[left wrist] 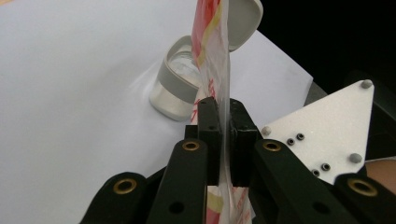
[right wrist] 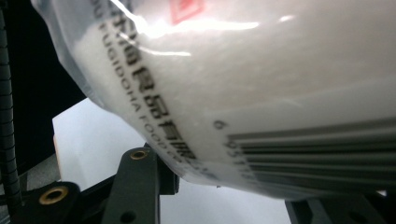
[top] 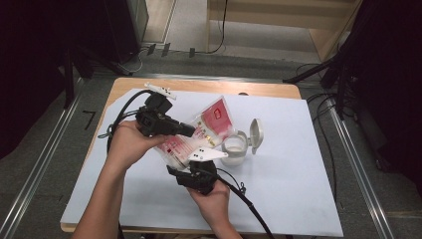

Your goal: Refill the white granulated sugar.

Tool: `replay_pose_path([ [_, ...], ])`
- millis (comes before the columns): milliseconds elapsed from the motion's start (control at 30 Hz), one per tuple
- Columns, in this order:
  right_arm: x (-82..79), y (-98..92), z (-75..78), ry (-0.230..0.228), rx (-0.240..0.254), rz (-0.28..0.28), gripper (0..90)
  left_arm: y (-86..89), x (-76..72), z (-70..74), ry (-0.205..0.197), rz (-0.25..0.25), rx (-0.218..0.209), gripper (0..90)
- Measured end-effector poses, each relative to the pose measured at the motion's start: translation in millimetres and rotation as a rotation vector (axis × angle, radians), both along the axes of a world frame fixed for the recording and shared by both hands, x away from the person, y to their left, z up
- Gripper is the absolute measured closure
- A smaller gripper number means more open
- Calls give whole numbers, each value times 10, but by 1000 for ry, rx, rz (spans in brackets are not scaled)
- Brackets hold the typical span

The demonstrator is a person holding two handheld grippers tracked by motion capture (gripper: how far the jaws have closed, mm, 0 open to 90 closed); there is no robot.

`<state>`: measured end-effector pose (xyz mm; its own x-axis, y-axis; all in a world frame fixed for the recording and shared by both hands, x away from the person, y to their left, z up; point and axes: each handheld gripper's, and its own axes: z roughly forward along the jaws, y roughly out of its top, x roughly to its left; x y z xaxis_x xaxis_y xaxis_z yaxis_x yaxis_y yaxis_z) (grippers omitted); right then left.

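A red and white plastic bag [top: 211, 122] of white powder is held above the table between both grippers. My left gripper [top: 191, 130] comes in from the left and is shut on the bag's thin flat edge [left wrist: 224, 70], with both pads pinching the film, as the left gripper view [left wrist: 223, 133] shows. My right gripper [top: 178, 167] sits under the bag's lower, bulging end. In the right gripper view the bag [right wrist: 261, 84], printed with a barcode, fills the space between the jaws [right wrist: 229, 186] and presses on the left pad. A white jar [top: 234, 148] stands just right of the bag, its flip lid [top: 256, 133] open.
White paper [top: 298, 189] covers the wooden table [top: 124, 87]. Black cables trail from both grippers toward the left and the near edge. The right gripper's grey plate [left wrist: 327, 126] is close beside the left jaws. Dark stands and floor cables surround the table.
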<state>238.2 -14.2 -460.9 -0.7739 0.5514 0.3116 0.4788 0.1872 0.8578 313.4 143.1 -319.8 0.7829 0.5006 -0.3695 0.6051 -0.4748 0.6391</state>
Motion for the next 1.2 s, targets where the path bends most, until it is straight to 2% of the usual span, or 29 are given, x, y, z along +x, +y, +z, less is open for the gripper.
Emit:
replay_pose_path([
  [167,14,-23,-8,-1,-13,-15,599,30,-10,-16,-3,2,-6,873],
  [367,21,-53,13,-10,-17,-27,600,70,-41,-4,-27,17,-14,873],
  [667,39,-124,45,-36,-30,-57,594,116,-65,6,-48,-7,-42,873],
  [800,40,-145,47,-43,-35,-64,584,164,-82,6,-52,12,-37,874],
  [933,36,-144,53,-56,-48,-66,583,196,-93,10,-52,6,-33,874],
  [1100,73,-183,53,-47,-43,-87,578,214,-98,7,-53,-2,-54,876],
  [1200,77,-198,64,-43,-46,-104,577,230,-116,10,-57,-1,-51,881],
])
